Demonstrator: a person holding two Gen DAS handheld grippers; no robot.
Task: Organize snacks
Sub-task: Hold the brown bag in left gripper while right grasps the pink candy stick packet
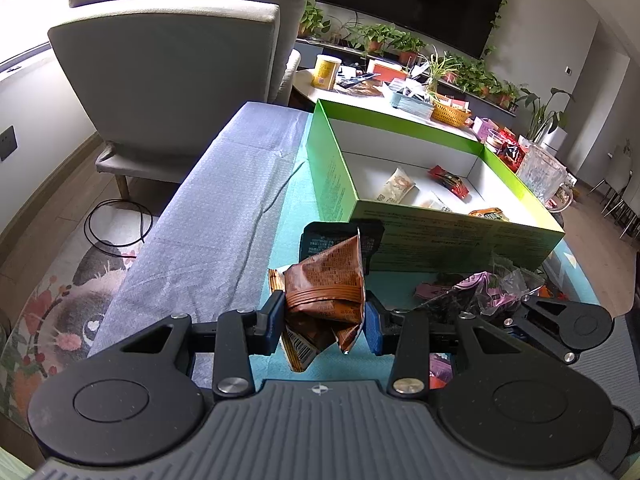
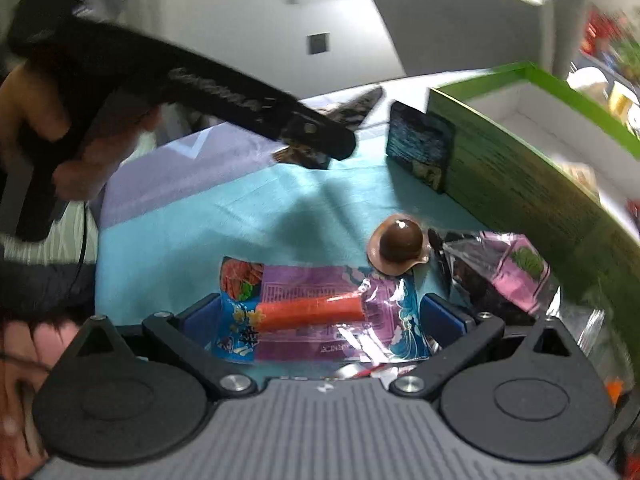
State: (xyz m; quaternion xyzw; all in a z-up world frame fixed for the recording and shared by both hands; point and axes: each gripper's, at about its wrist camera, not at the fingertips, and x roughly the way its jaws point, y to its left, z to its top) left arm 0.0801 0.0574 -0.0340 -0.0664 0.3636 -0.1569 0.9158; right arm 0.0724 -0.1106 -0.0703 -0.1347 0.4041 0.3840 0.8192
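My left gripper (image 1: 324,320) is shut on a crumpled brown snack packet (image 1: 328,280), held just above the teal cloth in front of the green box (image 1: 332,176). The box has a white inside with several wrapped snacks in it. In the right wrist view my right gripper (image 2: 324,316) stands open, its fingers either side of a purple and blue sausage packet (image 2: 320,312) lying flat on the cloth. A hand holds the left gripper (image 2: 320,148) at the upper left of that view.
A dark packet (image 2: 420,148) leans against the box's near wall. A brown domed pudding cup (image 2: 400,248) and a clear bag with dark contents and a pink label (image 2: 500,276) lie beside the sausage packet. An armchair (image 1: 172,60) stands behind the bench; a cluttered table (image 1: 400,92) lies beyond the box.
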